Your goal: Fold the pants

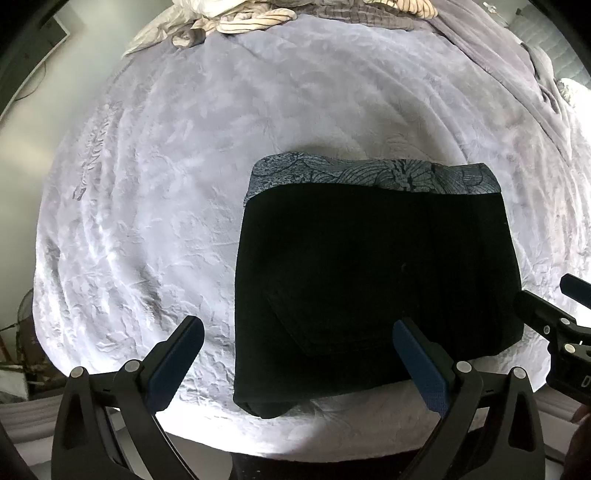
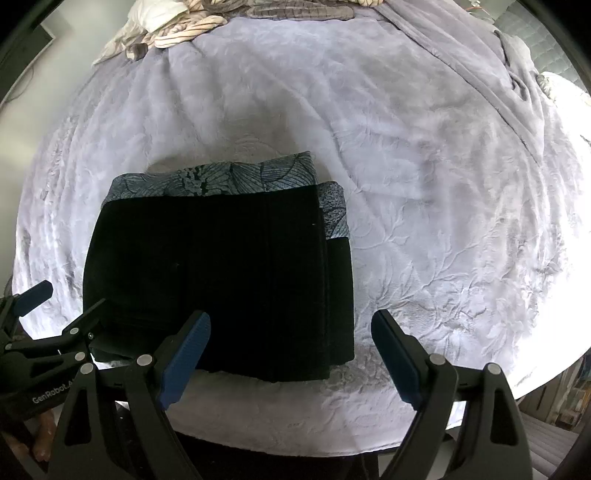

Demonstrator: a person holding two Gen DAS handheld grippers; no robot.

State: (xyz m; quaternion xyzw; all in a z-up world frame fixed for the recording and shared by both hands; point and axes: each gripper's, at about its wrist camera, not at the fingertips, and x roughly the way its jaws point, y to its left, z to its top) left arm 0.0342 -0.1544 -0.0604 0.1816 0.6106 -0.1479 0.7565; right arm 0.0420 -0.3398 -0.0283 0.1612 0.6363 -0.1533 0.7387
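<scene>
Black pants (image 1: 373,280) lie folded into a compact rectangle on the lilac bedspread (image 1: 184,166), with a blue-grey leaf-patterned lining band (image 1: 369,177) showing along the far edge. My left gripper (image 1: 295,328) hangs open above the bundle's near left corner, nothing between its fingers. In the right wrist view the same pants (image 2: 221,273) sit left of centre, the patterned band (image 2: 221,177) at their far side. My right gripper (image 2: 291,325) is open over the bundle's near right corner and holds nothing. Each gripper appears at the edge of the other's view.
A heap of striped and white cloth (image 1: 236,14) lies at the far end of the bed. A folded lilac blanket (image 2: 509,81) runs along the far right. The near bed edge (image 2: 295,435) drops to a dark floor.
</scene>
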